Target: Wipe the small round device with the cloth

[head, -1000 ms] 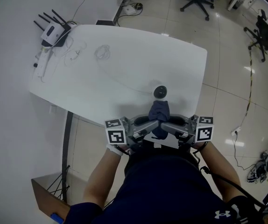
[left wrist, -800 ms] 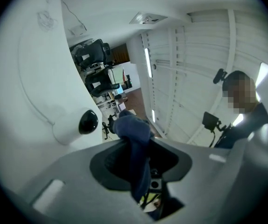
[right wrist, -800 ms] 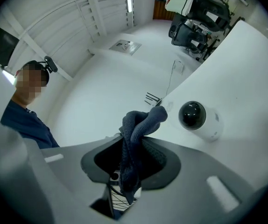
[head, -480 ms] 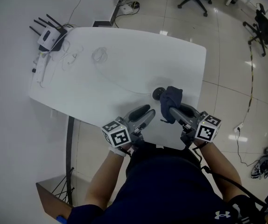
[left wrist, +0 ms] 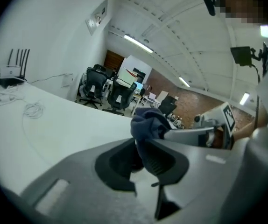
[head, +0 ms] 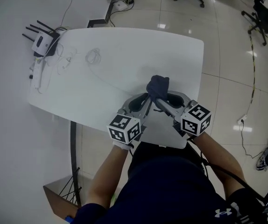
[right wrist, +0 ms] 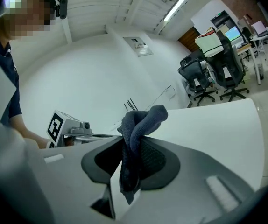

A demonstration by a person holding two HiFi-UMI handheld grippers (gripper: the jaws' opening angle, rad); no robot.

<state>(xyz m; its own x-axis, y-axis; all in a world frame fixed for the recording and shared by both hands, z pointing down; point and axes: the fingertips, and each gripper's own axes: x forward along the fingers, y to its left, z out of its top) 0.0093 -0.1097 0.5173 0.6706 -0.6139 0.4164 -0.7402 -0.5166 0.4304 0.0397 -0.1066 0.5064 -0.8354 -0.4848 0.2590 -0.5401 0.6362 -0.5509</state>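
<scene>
Wiping is only just starting: my right gripper [right wrist: 133,146] is clamping the cloth [right wrist: 141,120] against the small round device [left wrist: 124,158], while my left gripper [left wrist: 138,149], jaws just closing, is pinching that device steady.

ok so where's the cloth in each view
Head view: cloth at centre, near the table's front edge.
Left gripper view: cloth just right of centre, bunched at the jaw tips.
Right gripper view: cloth at centre, pinched between the jaws.
Shared landmark: the white table, beneath it in all three.
</scene>
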